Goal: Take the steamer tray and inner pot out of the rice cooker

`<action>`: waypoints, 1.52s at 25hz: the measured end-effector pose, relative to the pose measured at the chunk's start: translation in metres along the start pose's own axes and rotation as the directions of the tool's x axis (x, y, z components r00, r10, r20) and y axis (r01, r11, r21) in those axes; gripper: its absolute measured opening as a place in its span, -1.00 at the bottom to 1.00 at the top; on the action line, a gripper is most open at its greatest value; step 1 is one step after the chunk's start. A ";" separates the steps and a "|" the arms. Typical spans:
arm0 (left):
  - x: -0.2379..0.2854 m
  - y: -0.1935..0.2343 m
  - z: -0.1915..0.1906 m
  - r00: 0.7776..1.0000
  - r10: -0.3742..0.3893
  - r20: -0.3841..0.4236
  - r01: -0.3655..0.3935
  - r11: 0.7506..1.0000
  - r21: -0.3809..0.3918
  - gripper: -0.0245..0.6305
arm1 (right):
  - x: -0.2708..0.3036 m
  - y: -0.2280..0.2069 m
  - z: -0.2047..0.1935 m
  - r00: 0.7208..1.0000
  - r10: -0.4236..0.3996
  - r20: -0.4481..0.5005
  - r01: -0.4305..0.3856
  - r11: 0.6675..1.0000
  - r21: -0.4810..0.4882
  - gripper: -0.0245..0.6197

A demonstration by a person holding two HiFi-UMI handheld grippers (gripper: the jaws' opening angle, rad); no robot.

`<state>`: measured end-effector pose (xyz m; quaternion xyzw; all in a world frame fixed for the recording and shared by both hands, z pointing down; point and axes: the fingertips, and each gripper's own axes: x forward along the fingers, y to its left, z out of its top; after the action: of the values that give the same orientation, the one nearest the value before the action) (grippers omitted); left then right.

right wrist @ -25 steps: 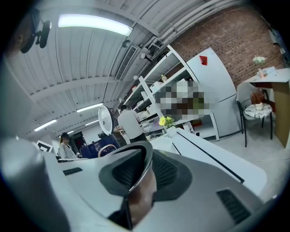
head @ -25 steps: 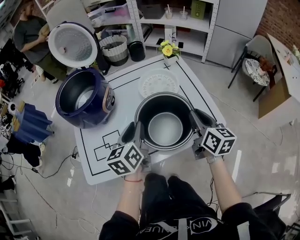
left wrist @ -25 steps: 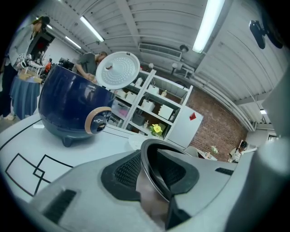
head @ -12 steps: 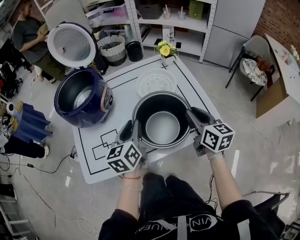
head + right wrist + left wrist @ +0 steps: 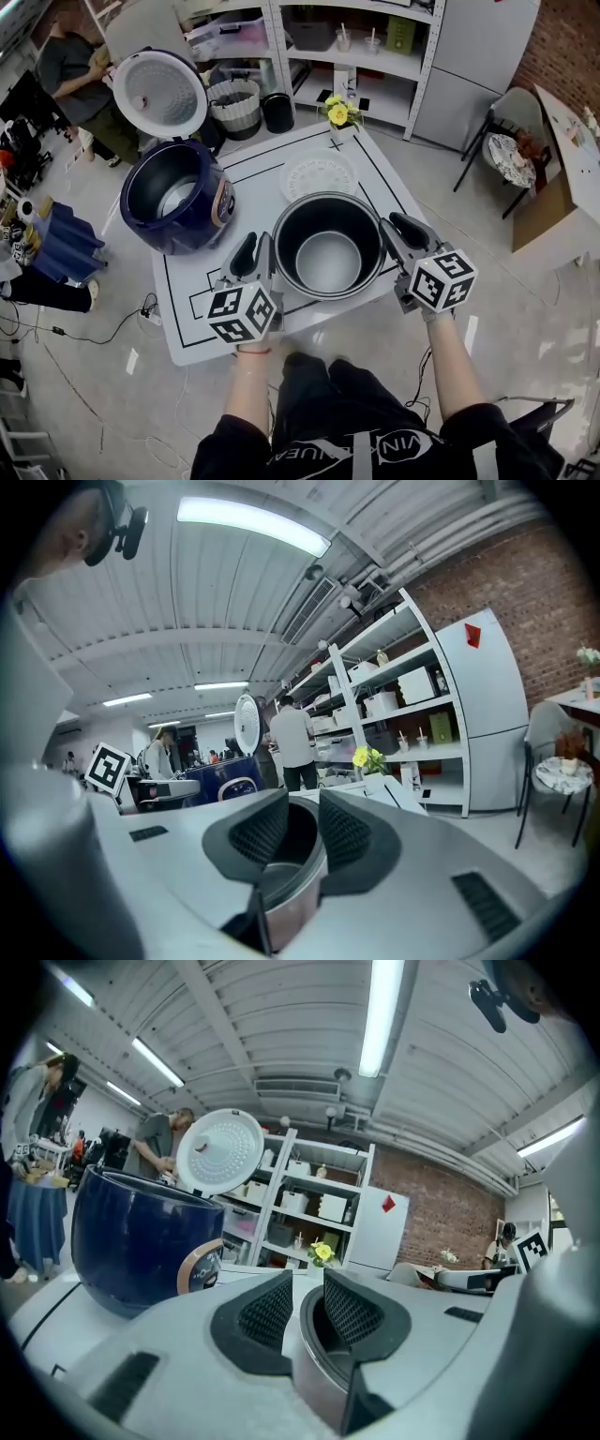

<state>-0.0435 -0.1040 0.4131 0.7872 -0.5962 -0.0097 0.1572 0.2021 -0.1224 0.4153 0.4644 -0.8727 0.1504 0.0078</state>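
Pot rising above table, 2 grippers lifting: left gripper and right gripper each clamping its rim, right jaws having just widened. Tray sitting behind, cooker at left.

Black clothes, grey tools.
Black short-sleeved top, white lettering; black trousers; red wristband; grey left gripper, right gripper, marker cubes.

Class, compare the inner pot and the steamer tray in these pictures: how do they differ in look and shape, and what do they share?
The inner pot is dark and metallic; the steamer tray is white. The inner pot is deep with tall walls; the steamer tray is shallow, nearly flat. The inner pot's bottom is plain; the steamer tray looks dotted with holes. Both are round and out of the rice cooker.
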 end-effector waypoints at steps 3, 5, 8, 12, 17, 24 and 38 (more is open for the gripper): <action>-0.004 -0.005 0.014 1.000 -0.010 0.024 0.009 1.000 0.015 -0.64 | -0.004 0.008 0.013 1.000 0.024 0.021 -0.023 0.999 -0.031 -0.67; -0.007 -0.009 0.023 0.999 -0.016 0.039 0.014 0.999 0.029 -0.66 | -0.006 0.014 0.021 0.998 0.043 0.036 -0.042 0.998 -0.047 -0.70; -0.014 -0.014 0.035 0.998 -0.023 0.065 0.019 0.998 0.059 -0.68 | -0.011 0.023 0.033 0.996 0.066 0.059 -0.061 0.995 -0.076 -0.74; -0.024 -0.019 0.048 0.996 -0.037 0.085 0.028 0.994 0.101 -0.68 | -0.021 0.033 0.050 0.992 0.085 0.090 -0.076 0.991 -0.108 -0.78; -0.038 -0.022 0.063 0.993 -0.039 0.115 0.024 0.992 0.127 -0.73 | -0.031 0.040 0.059 0.990 0.098 0.105 -0.084 0.988 -0.130 -0.87; -0.060 -0.029 0.085 0.986 -0.037 0.166 0.012 0.989 0.148 -0.77 | -0.044 0.048 0.063 0.986 0.098 0.134 -0.082 0.990 -0.116 -0.92; -0.091 -0.030 0.094 0.981 -0.020 0.191 -0.011 0.986 0.164 -0.86 | -0.066 0.059 0.066 0.986 0.104 0.134 -0.088 0.989 -0.119 -0.93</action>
<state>-0.0607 -0.0330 0.3005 0.7942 -0.6056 -0.0369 0.0332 0.2003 -0.0557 0.3269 0.4299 -0.8996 0.0684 -0.0343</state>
